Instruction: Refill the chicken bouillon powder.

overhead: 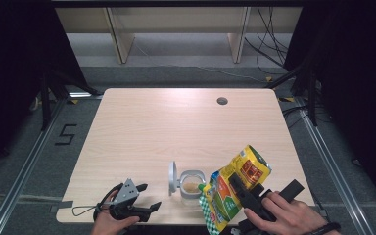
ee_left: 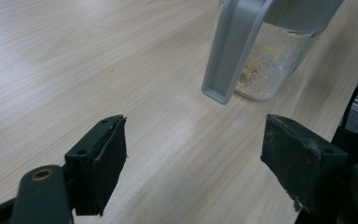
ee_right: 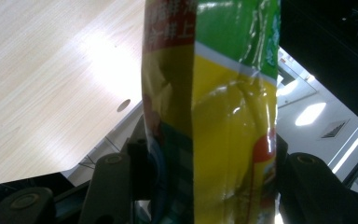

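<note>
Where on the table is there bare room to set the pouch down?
The wooden table is bare from its far edge with the round cable hole down to the open-lidded clear glass jar. The near edge is crowded: left gripper, jar, and yellow-green printed pouch in the right gripper.

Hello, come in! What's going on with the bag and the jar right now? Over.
Right gripper shut on bag, tilted over jar. Left gripper open, empty, beside jar. Jar lid flipped open. Nothing in the way.

You can read a black "5" marked on the grey floor (overhead: 66,134), at nine o'clock from the desk. The yellow-green foil pouch (ee_right: 223,116) carries red print too blurred to read.
</note>
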`<action>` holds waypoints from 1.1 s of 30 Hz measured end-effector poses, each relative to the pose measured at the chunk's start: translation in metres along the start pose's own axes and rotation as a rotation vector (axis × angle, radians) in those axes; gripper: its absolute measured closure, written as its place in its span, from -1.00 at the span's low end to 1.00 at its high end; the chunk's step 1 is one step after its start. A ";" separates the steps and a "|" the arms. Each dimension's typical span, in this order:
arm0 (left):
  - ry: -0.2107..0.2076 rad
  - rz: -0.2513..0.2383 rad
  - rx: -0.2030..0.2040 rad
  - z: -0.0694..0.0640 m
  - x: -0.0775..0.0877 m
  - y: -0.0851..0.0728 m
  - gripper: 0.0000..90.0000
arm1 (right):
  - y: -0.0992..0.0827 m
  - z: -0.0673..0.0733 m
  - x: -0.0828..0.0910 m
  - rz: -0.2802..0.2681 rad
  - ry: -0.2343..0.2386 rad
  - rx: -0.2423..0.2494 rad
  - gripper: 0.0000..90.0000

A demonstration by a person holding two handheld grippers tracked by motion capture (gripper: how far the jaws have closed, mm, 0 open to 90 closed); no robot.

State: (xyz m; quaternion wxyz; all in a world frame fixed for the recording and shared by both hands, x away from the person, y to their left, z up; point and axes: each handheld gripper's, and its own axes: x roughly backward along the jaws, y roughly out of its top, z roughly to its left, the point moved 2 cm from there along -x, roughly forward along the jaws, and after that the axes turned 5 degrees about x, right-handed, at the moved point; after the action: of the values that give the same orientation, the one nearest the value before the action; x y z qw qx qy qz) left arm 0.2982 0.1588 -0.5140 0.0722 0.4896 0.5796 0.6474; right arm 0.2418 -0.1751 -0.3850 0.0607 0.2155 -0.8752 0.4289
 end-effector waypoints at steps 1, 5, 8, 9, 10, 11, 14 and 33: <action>-0.001 -0.002 0.001 0.000 0.000 0.000 -0.52 | 0.000 0.000 0.000 0.000 0.005 -0.002 0.21; -0.001 0.002 -0.015 0.001 0.000 0.000 -0.52 | 0.000 -0.002 -0.003 -0.006 -0.003 0.004 0.21; -0.001 -0.008 0.018 0.000 0.000 0.000 -0.52 | 0.001 -0.004 -0.006 -0.012 -0.001 0.015 0.21; -0.001 -0.006 0.012 0.000 0.000 0.000 -0.52 | 0.001 -0.004 -0.006 -0.009 0.001 0.009 0.21; -0.001 -0.005 0.003 0.000 0.000 0.000 -0.52 | 0.001 -0.004 -0.007 -0.009 0.000 0.009 0.21; -0.002 -0.008 -0.009 0.001 0.000 0.001 -0.52 | 0.001 -0.005 -0.007 -0.011 0.000 0.007 0.21; -0.004 -0.010 -0.006 0.000 0.000 0.001 -0.52 | 0.002 -0.007 -0.008 -0.011 0.000 0.004 0.21; 0.002 -0.016 -0.010 0.000 -0.002 0.000 -0.52 | 0.000 -0.004 -0.018 -0.037 0.018 -0.024 0.21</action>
State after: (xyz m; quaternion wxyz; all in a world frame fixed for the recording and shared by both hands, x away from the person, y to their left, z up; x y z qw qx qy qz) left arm 0.2992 0.1578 -0.5147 0.0792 0.4841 0.5802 0.6502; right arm 0.2577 -0.1659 -0.3883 0.0792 0.2269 -0.8756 0.4190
